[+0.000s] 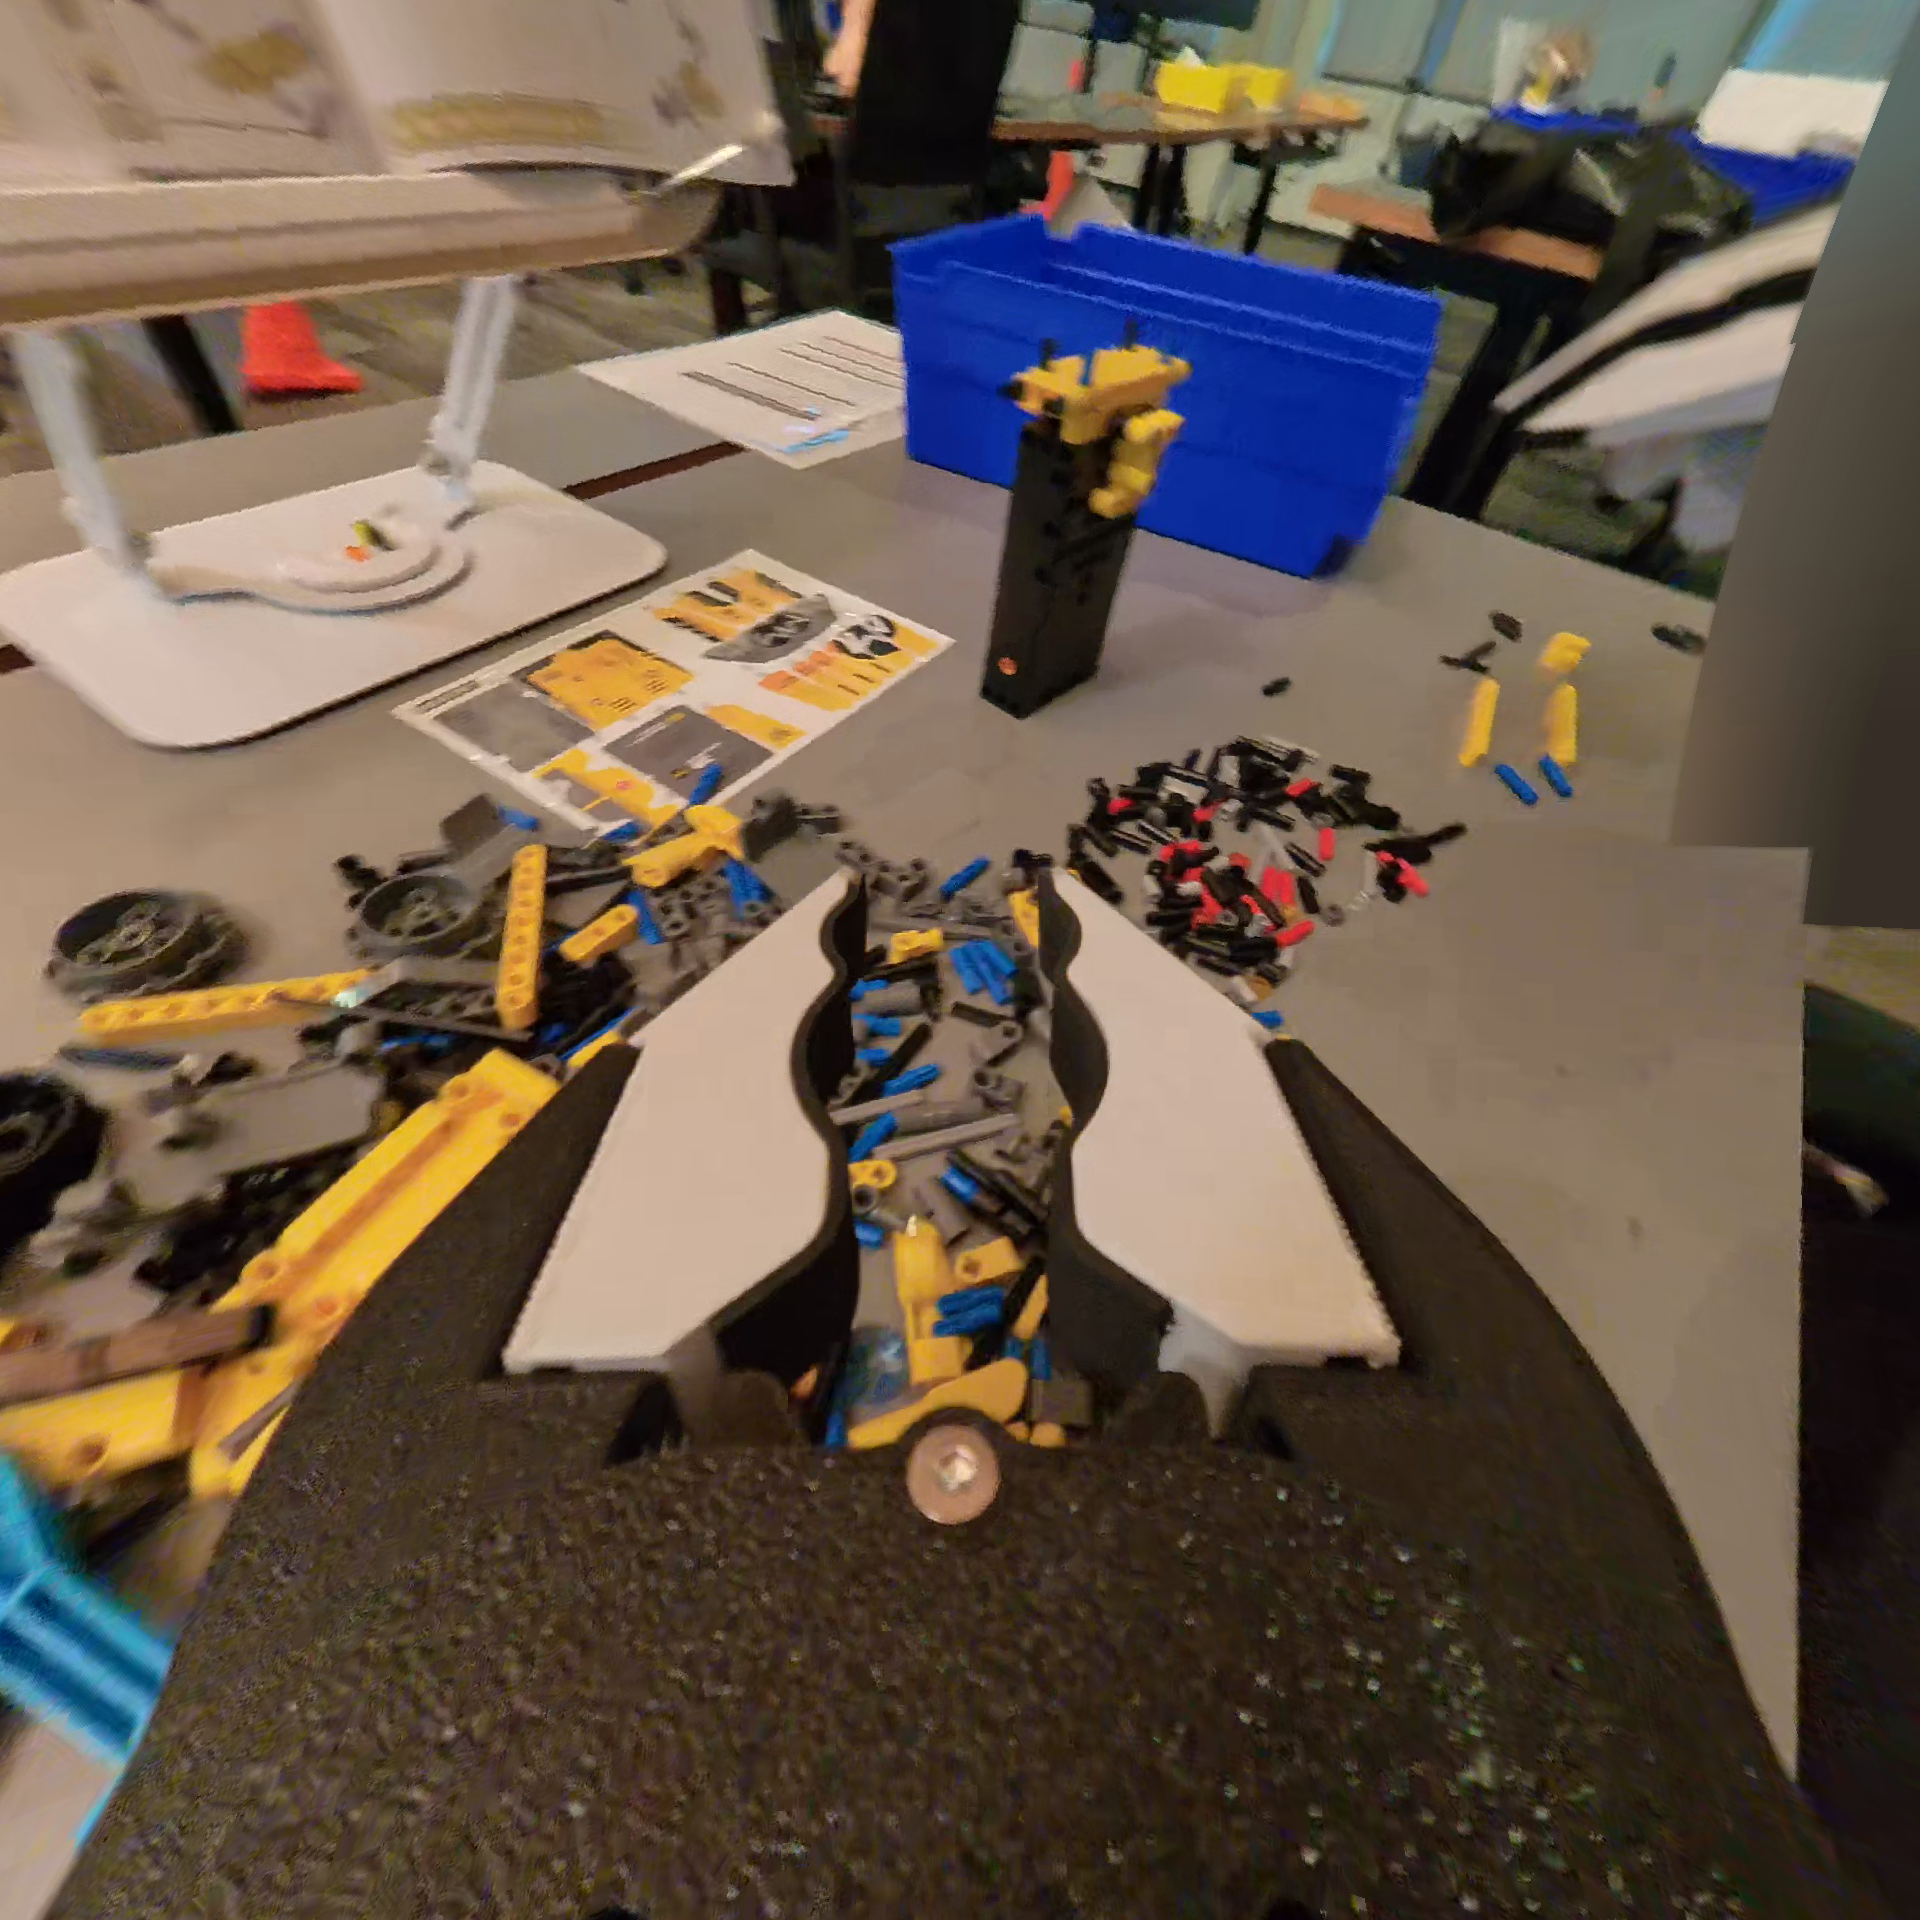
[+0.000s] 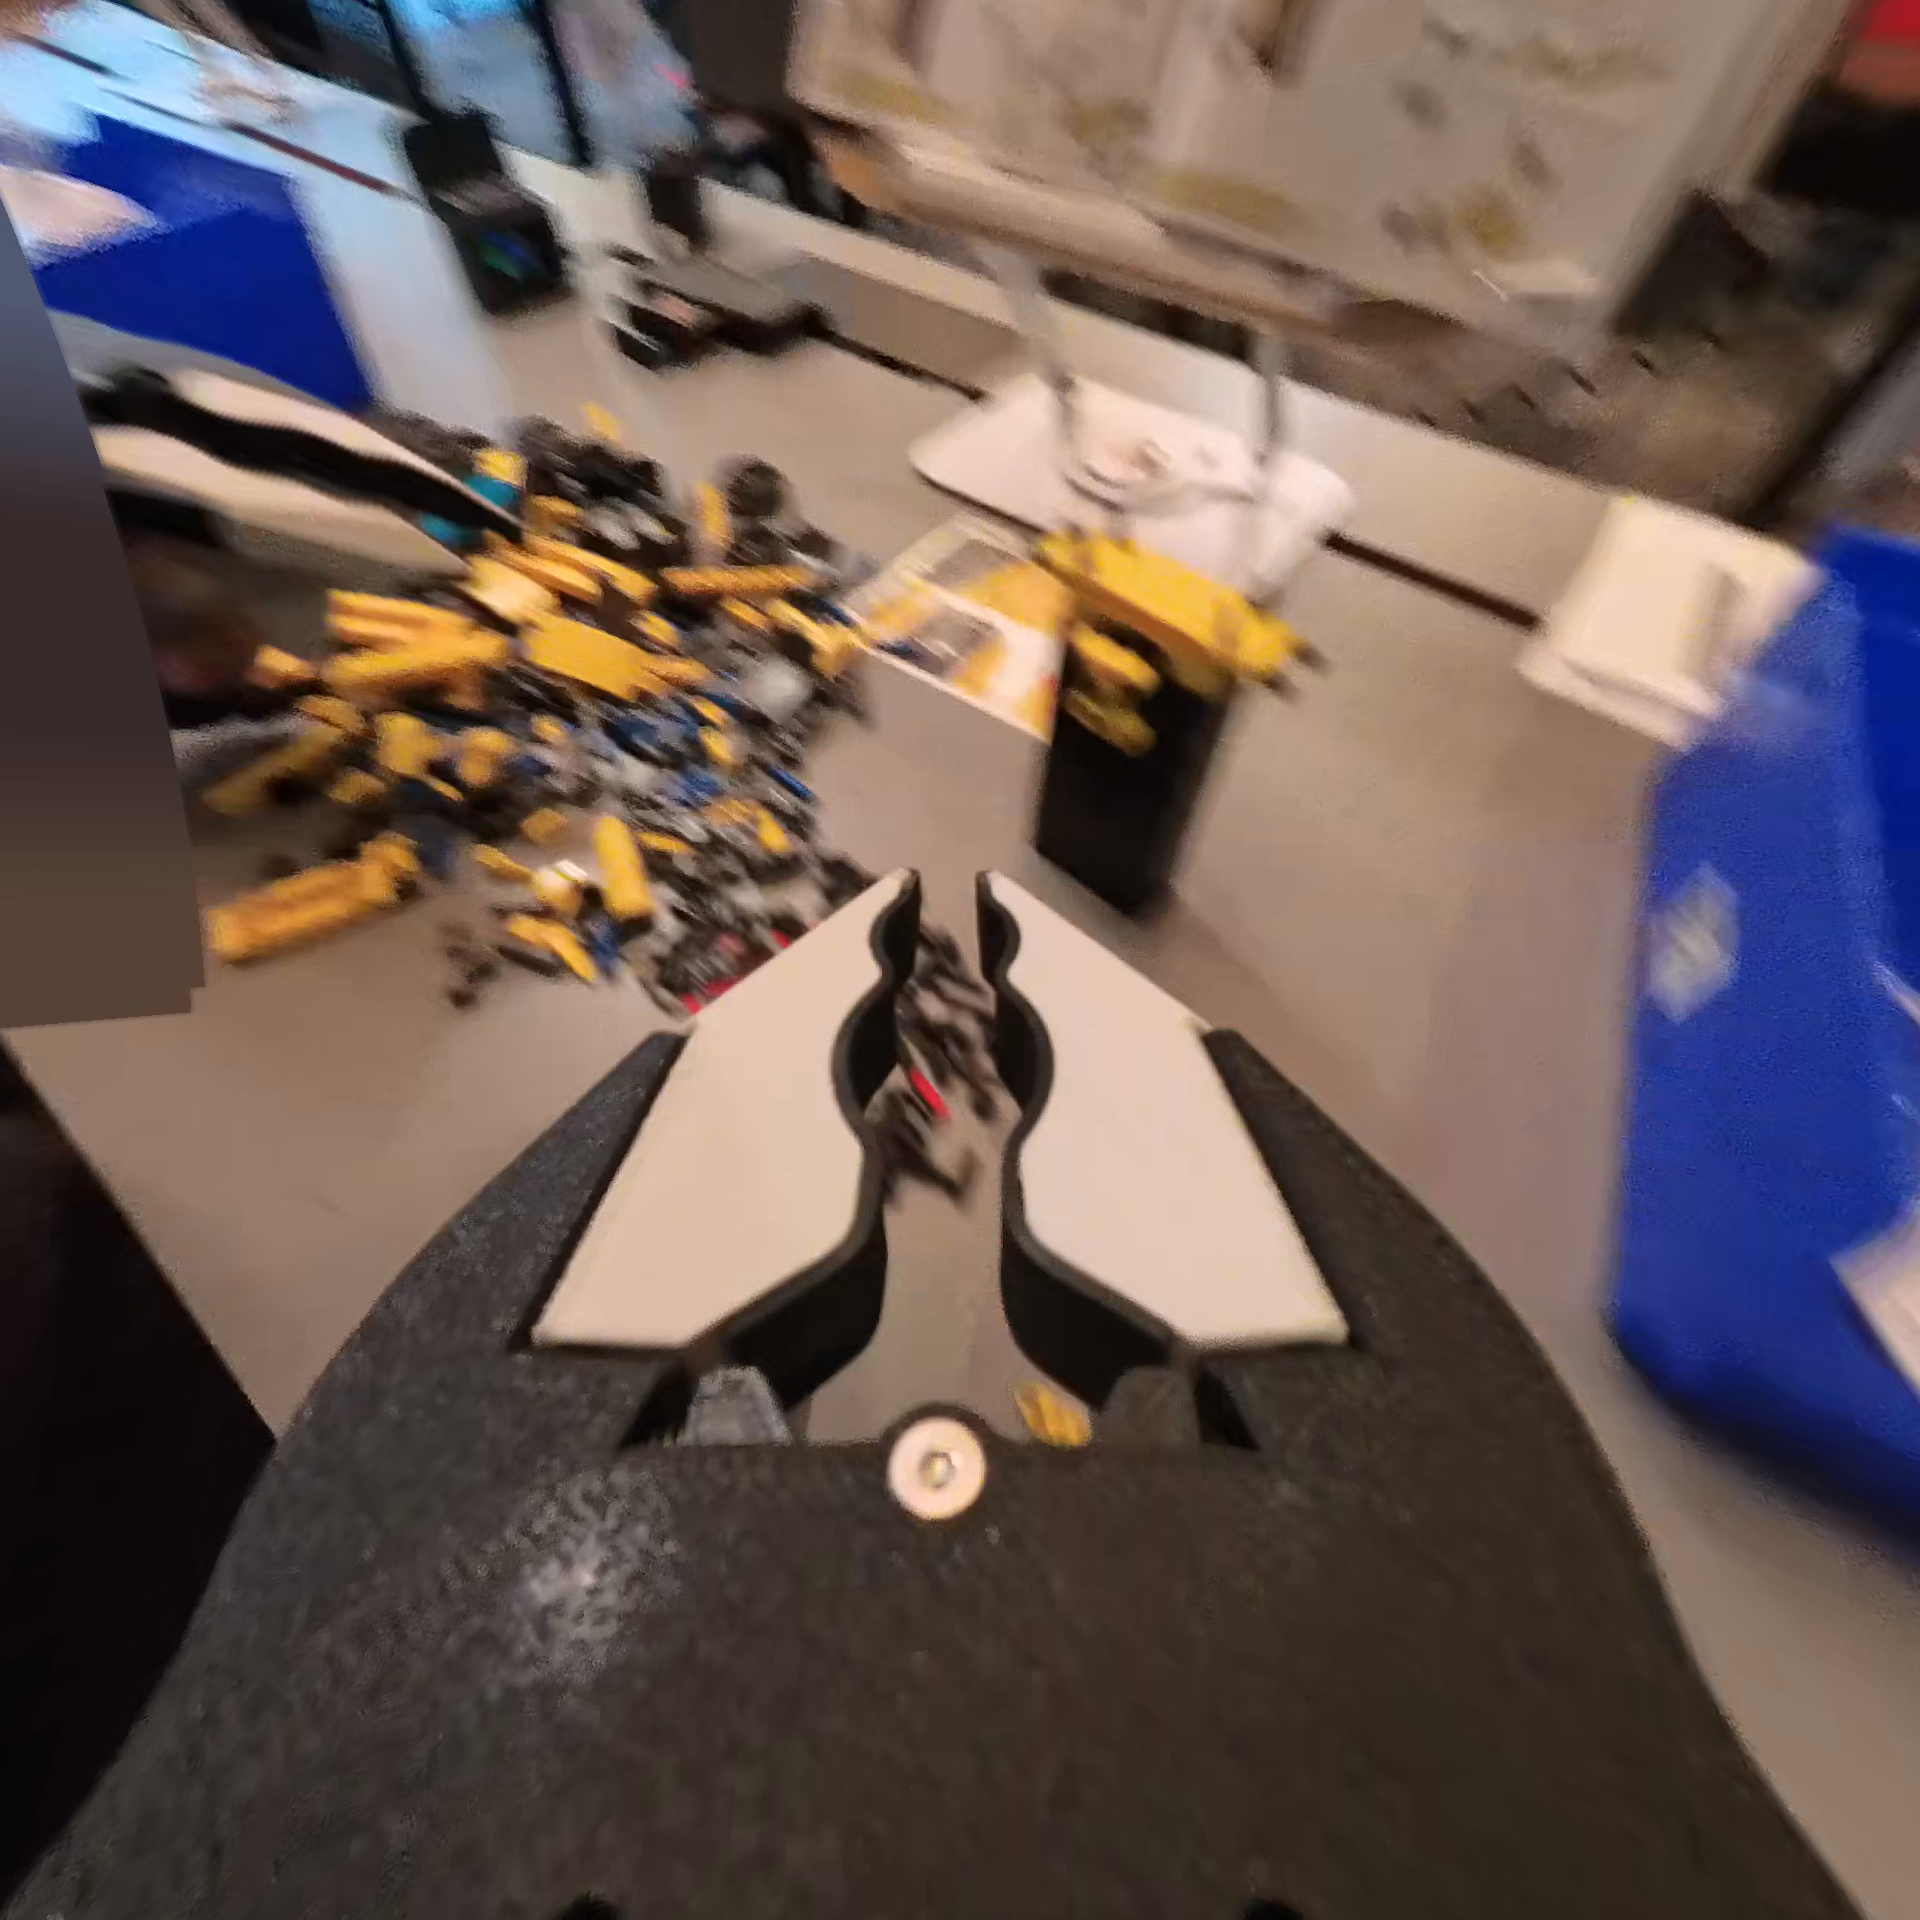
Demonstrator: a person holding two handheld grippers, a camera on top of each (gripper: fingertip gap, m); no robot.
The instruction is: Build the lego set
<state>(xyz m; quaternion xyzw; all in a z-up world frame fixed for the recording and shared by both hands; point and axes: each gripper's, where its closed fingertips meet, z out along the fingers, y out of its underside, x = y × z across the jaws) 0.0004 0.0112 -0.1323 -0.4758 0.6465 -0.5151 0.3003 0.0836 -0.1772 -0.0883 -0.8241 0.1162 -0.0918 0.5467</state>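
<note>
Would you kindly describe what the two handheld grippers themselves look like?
Both look alike. The left gripper and right gripper each have a rough, speckled black body with a silver screw at its centre, and two pale grey fingers tapering to points, edged inside with wavy black pads. No cables or sleeves show.

Yellow, black and blue bricks [image 1: 499, 1039] on a grey table [image 1: 1507, 1091]; blue bin [image 1: 1247, 343]; black-and-red pins [image 1: 1236, 852].
</note>
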